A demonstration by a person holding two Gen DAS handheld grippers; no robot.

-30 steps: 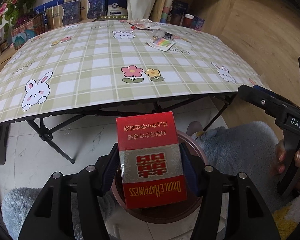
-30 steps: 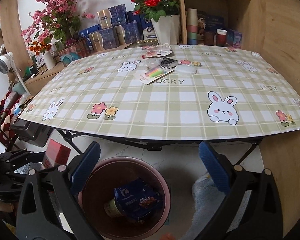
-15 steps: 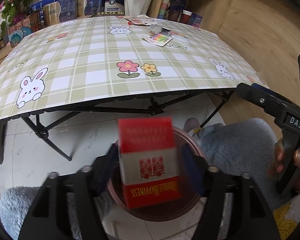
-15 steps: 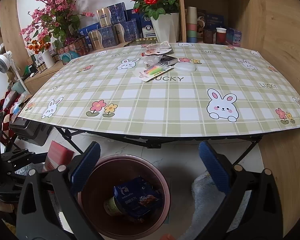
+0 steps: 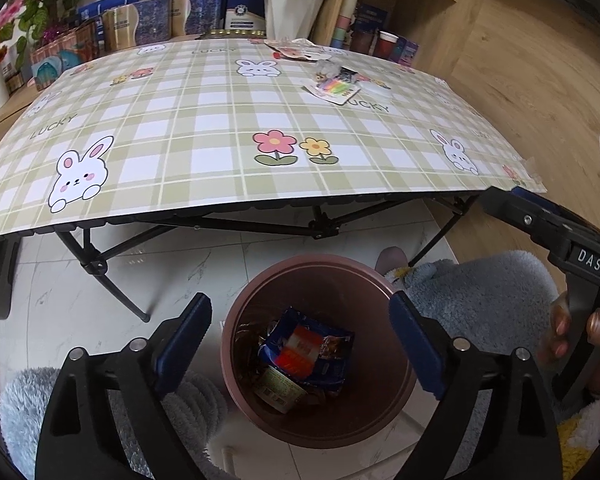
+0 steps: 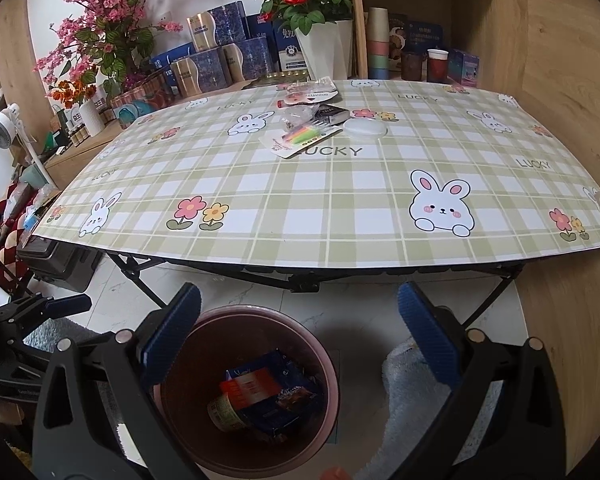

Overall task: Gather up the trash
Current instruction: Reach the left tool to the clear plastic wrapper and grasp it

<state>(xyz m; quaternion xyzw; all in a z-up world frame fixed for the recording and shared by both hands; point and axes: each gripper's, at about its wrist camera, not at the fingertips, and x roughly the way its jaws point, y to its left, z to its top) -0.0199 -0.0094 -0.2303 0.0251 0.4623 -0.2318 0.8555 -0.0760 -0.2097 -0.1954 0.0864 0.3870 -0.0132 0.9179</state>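
Observation:
A brown round trash bin (image 5: pixel 236 344) stands on the floor below the table's front edge; it also shows in the right wrist view (image 6: pixel 328 364). A red cigarette box (image 5: pixel 300 350) lies inside it on a blue wrapper (image 5: pixel 336 368), with a small cup (image 6: pixel 224 410) beside them. My left gripper (image 5: pixel 300 340) is open and empty right above the bin. My right gripper (image 6: pixel 300 336) is open and empty above the bin's far rim. More trash lies far back on the table: a colourful pen pack (image 6: pixel 300 136), a white lid (image 6: pixel 366 128), a dark packet (image 6: pixel 330 114) and wrappers (image 6: pixel 308 92).
The folding table (image 6: pixel 340 200) has a plaid rabbit cloth and black legs (image 5: pixel 100 264). Boxes, flower vases and cups stand behind it. Grey fluffy slippers (image 5: pixel 488 292) lie on the floor beside the bin. A wooden wall is at the right.
My left gripper has opened and let go of the red cigarette box, which has dropped into the bin. The right gripper has stayed open and almost still.

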